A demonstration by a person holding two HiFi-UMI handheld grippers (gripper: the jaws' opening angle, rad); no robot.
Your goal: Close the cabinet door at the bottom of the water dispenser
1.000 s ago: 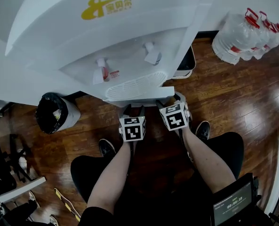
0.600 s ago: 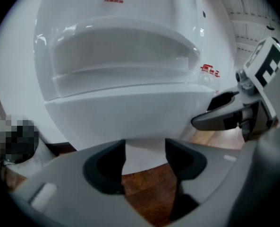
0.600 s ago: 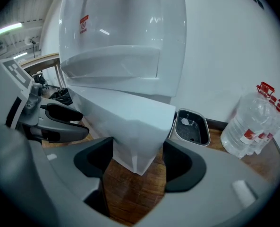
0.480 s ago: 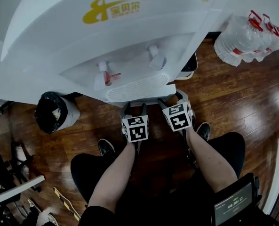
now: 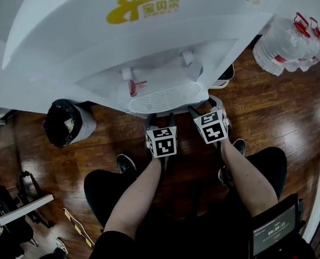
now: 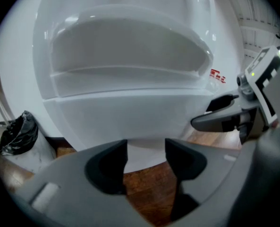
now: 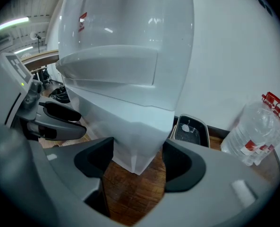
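Left claw (image 6: 145, 148) and right claw (image 7: 137, 148) were seen open, empty. Door (image 6: 130, 119) was judged light, stiff; to be pushed at free edge.

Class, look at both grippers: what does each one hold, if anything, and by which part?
Nothing is held. The left gripper and the right gripper both have their jaws apart, facing the water dispenser; no pad presses on it.

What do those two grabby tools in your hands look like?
The left tool and the right tool are grey two-jaw grabbers with dark curved pads. Each carries a white cube with black square markers. No sleeves cover the forearms.
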